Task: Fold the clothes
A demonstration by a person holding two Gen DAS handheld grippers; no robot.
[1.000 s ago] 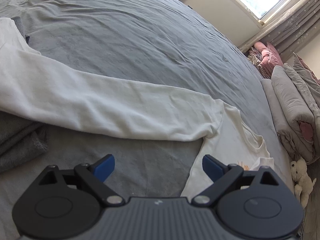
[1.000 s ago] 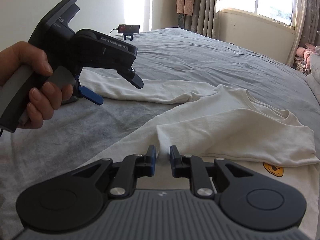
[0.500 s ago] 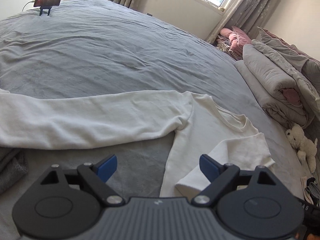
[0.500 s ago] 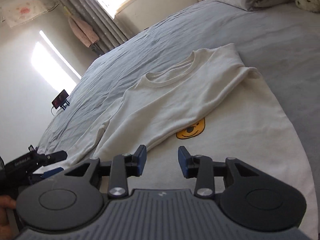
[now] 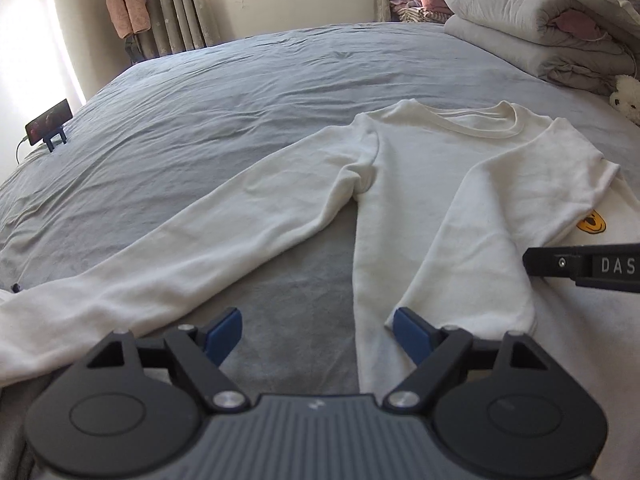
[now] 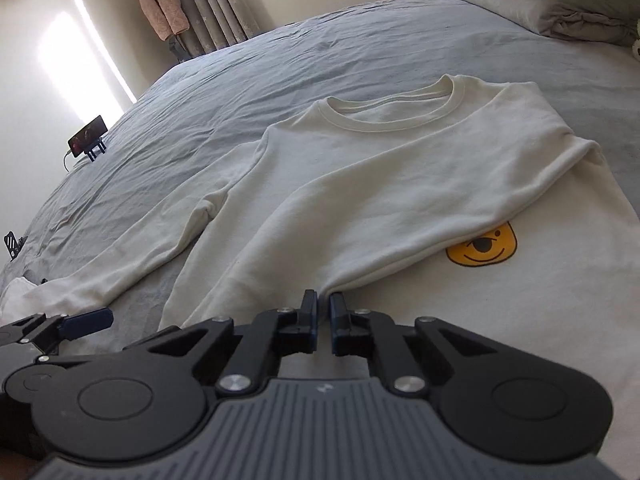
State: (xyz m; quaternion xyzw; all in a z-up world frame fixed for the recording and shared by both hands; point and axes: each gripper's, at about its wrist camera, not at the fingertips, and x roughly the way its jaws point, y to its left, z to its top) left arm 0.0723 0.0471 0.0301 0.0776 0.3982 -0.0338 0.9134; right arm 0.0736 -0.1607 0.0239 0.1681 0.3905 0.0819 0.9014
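Observation:
A cream long-sleeved sweatshirt [image 5: 440, 184] lies face up on the grey bed [image 5: 240, 100]. One sleeve [image 5: 480, 248] is folded across the chest and half covers a yellow bear print [image 6: 482, 246]. The other sleeve [image 5: 160, 276] stretches out to the left. My left gripper [image 5: 318, 330] is open with its jaws closing slightly. It hangs low over the shirt's side edge, its right pad beside the folded sleeve's cuff [image 5: 460, 316]. My right gripper [image 6: 323, 300] is shut just short of that cuff, and no cloth shows between its pads.
A phone on a stand [image 5: 48, 126] sits at the bed's far left edge. Folded quilts [image 5: 540, 28] and a white plush toy [image 5: 628, 96] lie at the far right. Curtains and a hanging pink garment [image 5: 126, 4] stand behind the bed.
Both wrist views have rolled level and swung towards the shirt's body. The right gripper opened off the folded sleeve, then shut. The left jaws narrowed a little.

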